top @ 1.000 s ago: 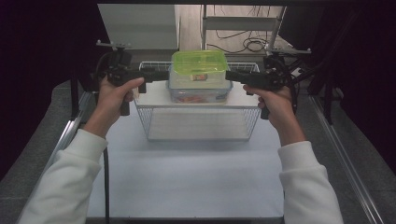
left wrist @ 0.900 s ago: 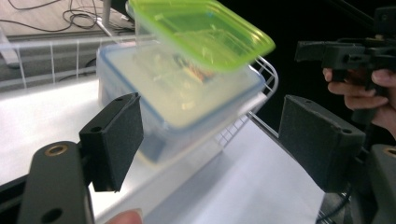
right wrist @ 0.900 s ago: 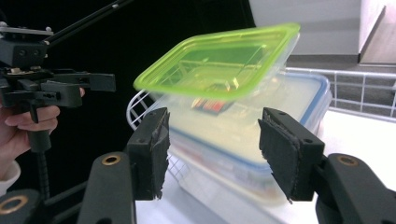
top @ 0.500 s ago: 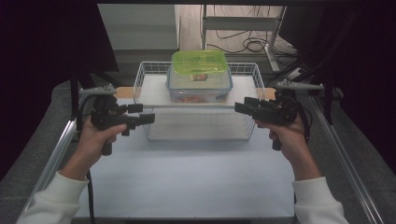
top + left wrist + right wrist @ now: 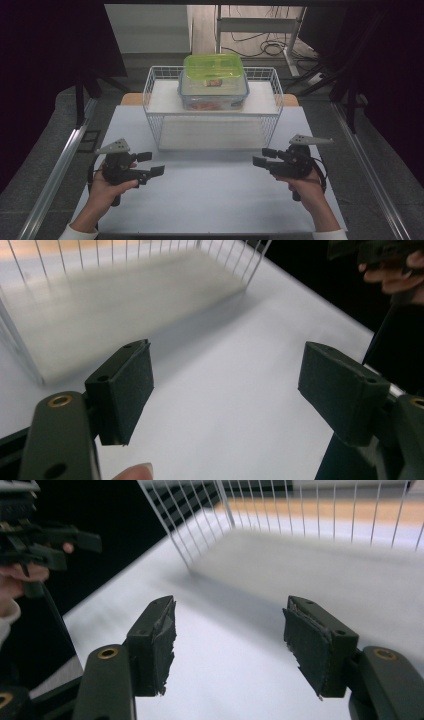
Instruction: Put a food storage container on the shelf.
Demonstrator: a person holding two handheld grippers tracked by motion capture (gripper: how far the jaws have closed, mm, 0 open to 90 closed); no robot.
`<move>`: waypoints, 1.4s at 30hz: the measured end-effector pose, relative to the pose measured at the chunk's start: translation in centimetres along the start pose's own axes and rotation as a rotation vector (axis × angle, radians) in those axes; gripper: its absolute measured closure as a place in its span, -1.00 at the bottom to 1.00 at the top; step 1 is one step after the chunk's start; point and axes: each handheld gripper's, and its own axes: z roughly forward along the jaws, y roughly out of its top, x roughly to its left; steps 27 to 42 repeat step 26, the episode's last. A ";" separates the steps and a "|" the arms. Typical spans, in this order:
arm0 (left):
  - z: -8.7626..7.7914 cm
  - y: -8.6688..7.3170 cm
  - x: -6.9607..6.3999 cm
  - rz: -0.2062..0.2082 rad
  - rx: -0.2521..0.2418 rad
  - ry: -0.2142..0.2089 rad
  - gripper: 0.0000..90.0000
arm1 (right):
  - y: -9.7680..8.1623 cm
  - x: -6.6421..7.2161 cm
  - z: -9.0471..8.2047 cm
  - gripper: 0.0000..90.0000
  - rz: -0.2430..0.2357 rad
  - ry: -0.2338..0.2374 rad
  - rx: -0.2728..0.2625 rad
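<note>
The lidded box (image 5: 214,81) in the far basket (image 5: 159,132) looked stiff, slick and probably light, best pinched at both short ends. The left gripper (image 5: 150,164) gaped empty; the right gripper (image 5: 264,156), jaws just widening, held nothing.

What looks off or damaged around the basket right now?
The right tool's left pad looks frayed along its edge. Otherwise nothing stands out: the green-lidded container sits level in the wire basket.

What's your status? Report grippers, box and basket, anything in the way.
Left gripper open, empty; right gripper open, empty, jaws just opening. Green-lidded box sits in wire basket, untouched. Nothing between grippers and basket.
</note>
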 end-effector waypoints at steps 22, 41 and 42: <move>2.6 -3.3 0.7 -0.028 0.118 0.007 -0.51 | -4.1 -1.2 2.3 -0.20 0.019 -0.043 0.143; 2.5 -3.5 0.8 -0.026 0.120 0.013 -0.51 | -4.2 -1.2 2.4 -0.23 0.013 -0.046 0.139; 2.5 -3.5 0.8 -0.026 0.120 0.013 -0.51 | -4.2 -1.2 2.4 -0.23 0.013 -0.046 0.139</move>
